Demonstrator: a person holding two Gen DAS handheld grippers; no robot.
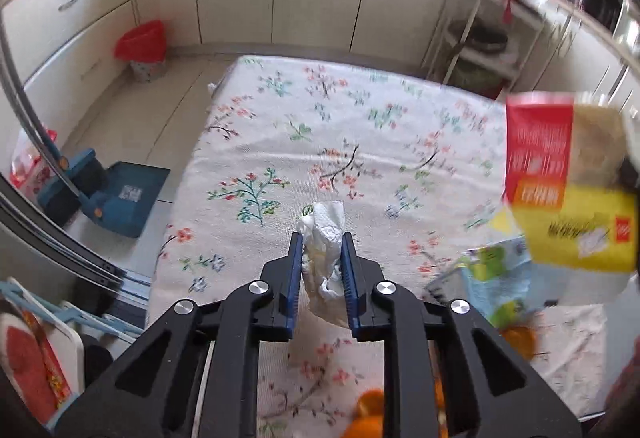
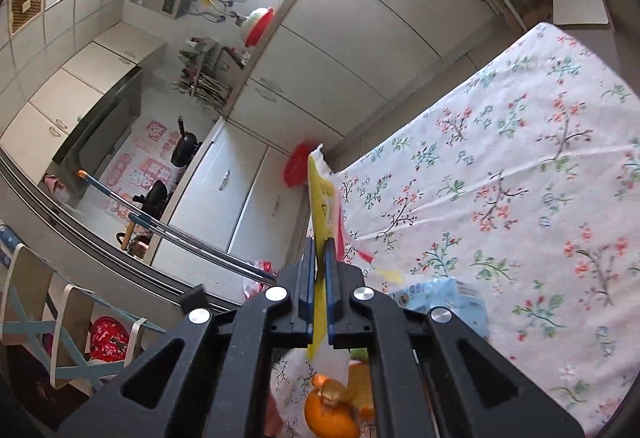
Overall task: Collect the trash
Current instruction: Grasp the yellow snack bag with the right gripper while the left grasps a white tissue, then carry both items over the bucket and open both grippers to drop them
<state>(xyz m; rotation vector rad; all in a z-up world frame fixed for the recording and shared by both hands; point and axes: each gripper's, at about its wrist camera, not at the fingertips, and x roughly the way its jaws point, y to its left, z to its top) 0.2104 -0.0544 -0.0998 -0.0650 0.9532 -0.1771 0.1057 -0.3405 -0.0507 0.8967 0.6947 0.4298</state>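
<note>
My left gripper [image 1: 320, 238] is shut on a crumpled white tissue [image 1: 325, 250] and holds it above the floral tablecloth [image 1: 360, 142]. My right gripper [image 2: 319, 244] is shut on a yellow and red snack wrapper [image 2: 320, 194], held edge-on above the table's near corner. The same wrapper [image 1: 568, 182] shows blurred at the right of the left wrist view. A light blue packet [image 1: 496, 278] lies on the cloth below it and also shows in the right wrist view [image 2: 440, 298]. Orange peels [image 2: 332, 410] lie under both grippers and show in the left wrist view [image 1: 368, 414].
A small bin with a red liner [image 1: 144, 50] stands on the floor by the cabinets, beyond the table's far left corner; it also shows in the right wrist view [image 2: 298, 162]. A blue dustpan and broom [image 1: 108, 194] lie left of the table. A shelf rack [image 1: 476, 50] stands far right.
</note>
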